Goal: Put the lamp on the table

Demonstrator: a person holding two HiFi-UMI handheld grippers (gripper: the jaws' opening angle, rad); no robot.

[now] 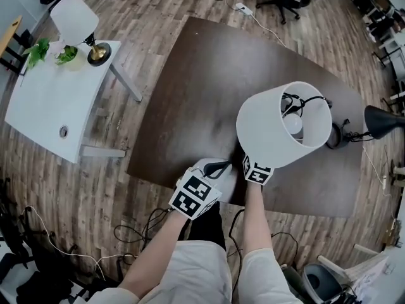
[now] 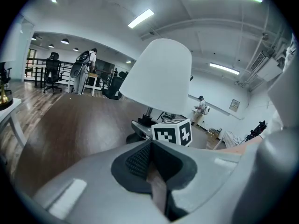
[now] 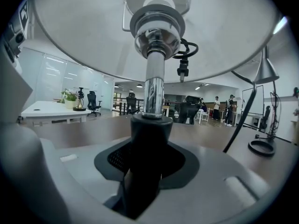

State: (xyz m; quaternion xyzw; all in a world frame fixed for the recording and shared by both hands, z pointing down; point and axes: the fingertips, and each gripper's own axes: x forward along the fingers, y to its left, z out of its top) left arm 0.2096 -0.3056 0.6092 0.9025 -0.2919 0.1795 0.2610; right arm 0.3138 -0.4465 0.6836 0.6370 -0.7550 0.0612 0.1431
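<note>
- The left gripper (image 2: 151,163) hangs at the near edge of the dark table (image 1: 209,81). Its jaws are pressed together with nothing between them.
- Just beside it, the right gripper (image 3: 146,169) is clamped on the black lower stem of the lamp (image 3: 154,85). A chrome pole rises from the jaws into the white shade (image 1: 285,124).
- The lamp is over the near right part of the table, close to the near edge. Whether its foot touches the top cannot be told.
- Left of the shade and beyond it, the tabletop lies open out to its far edge.
- Past the shade, near the table's right edge, stands a black desk lamp (image 1: 378,120) with its round base and cord.
- Well apart to the left, across a strip of wood floor (image 1: 136,18), a white table (image 1: 44,106) carries a small lamp (image 1: 76,19) and plants (image 1: 47,51) at its far end.
</note>
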